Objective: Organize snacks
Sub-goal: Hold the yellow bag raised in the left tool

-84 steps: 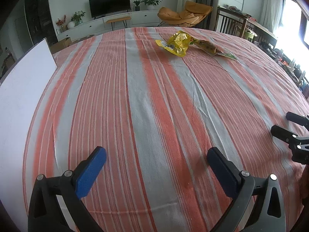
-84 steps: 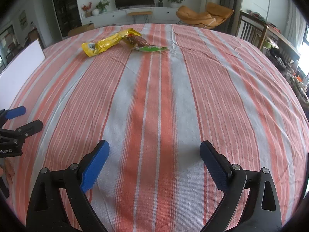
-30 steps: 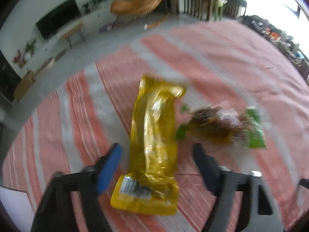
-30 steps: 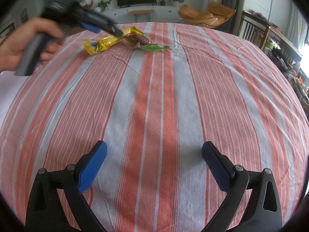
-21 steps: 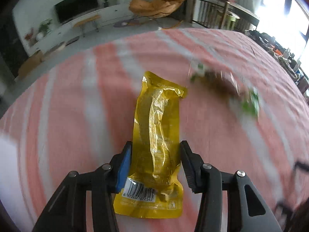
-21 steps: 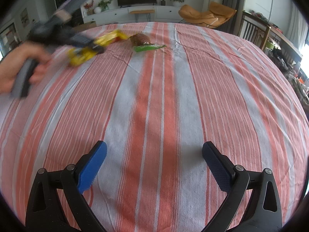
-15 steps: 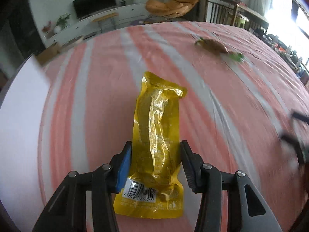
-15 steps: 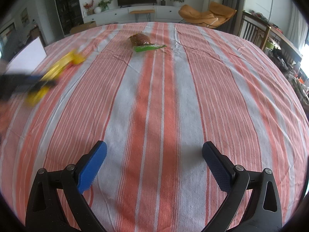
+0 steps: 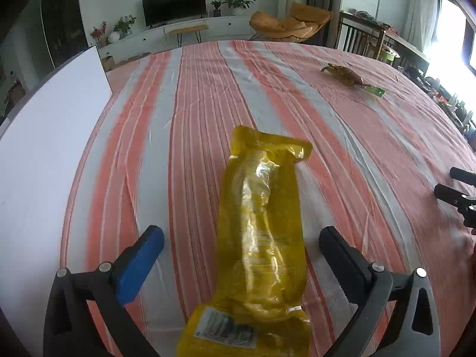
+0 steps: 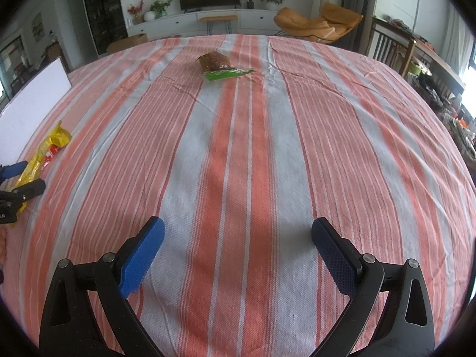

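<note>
I am looking at the yellow snack bag (image 9: pixel 261 238), which is lying lengthwise on the striped table (image 9: pixel 372 154), near the table's left side and close to the white board (image 9: pixel 44 154). The left hand-held gripper (image 9: pixel 241 247) has just been opening its jaws; now they are standing wide on both sides of the bag and the pads are not touching it, so I am judging the bag as released here. The second snack, a brown packet with a green end (image 10: pixel 220 65), is resting far away near the middle of the table's far part. The right hand-held gripper (image 10: pixel 238 244) is hanging open over bare cloth, holding nothing.

What I am worrying about: the bag is long, thin and glossy, and its printed end is lying right under the left gripper. If I am pulling back low, a finger could catch that end and drag the bag out of its place. The cloth is also wrinkled, so a scraping finger could pull it and shift both snacks.

For room, I am seeing plenty of free cloth between the two snacks. The white board is limiting movement on the left, and the right gripper's fingers are showing at the right edge of the left view, so I am keeping the two apart.
</note>
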`<state>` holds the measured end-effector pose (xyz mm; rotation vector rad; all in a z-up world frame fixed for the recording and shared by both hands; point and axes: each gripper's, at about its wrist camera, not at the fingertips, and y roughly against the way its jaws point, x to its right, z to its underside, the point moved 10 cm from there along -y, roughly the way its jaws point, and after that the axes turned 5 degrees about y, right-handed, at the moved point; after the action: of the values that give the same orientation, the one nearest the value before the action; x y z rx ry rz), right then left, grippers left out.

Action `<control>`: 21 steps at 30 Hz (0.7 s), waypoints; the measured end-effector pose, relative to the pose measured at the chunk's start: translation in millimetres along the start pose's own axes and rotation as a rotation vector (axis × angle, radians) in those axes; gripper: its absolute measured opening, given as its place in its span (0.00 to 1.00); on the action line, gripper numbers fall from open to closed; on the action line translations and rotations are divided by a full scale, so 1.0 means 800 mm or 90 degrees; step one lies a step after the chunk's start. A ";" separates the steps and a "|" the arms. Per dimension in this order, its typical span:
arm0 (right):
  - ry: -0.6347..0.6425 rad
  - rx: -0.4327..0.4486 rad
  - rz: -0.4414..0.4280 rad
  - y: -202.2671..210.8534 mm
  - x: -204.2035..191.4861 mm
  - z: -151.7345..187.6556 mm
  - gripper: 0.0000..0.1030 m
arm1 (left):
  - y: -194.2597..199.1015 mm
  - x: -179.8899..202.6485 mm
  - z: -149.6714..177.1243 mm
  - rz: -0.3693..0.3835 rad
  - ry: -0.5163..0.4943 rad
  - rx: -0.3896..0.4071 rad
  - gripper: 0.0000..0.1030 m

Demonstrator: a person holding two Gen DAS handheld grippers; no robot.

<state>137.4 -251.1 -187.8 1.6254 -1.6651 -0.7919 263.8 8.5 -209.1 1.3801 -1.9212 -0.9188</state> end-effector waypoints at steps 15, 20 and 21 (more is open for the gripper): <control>0.000 0.000 0.000 0.000 0.000 0.000 0.98 | 0.002 -0.001 0.001 -0.001 0.000 0.000 1.00; 0.000 0.000 0.000 0.000 0.000 0.000 0.98 | 0.002 -0.001 0.001 -0.001 0.000 0.000 1.00; 0.000 0.000 0.000 0.000 0.000 0.000 0.98 | 0.002 -0.001 0.001 -0.001 0.000 0.000 1.00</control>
<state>137.0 -251.3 -187.8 1.6254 -1.6644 -0.7920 262.4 9.5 -208.6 1.3822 -1.9207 -0.9194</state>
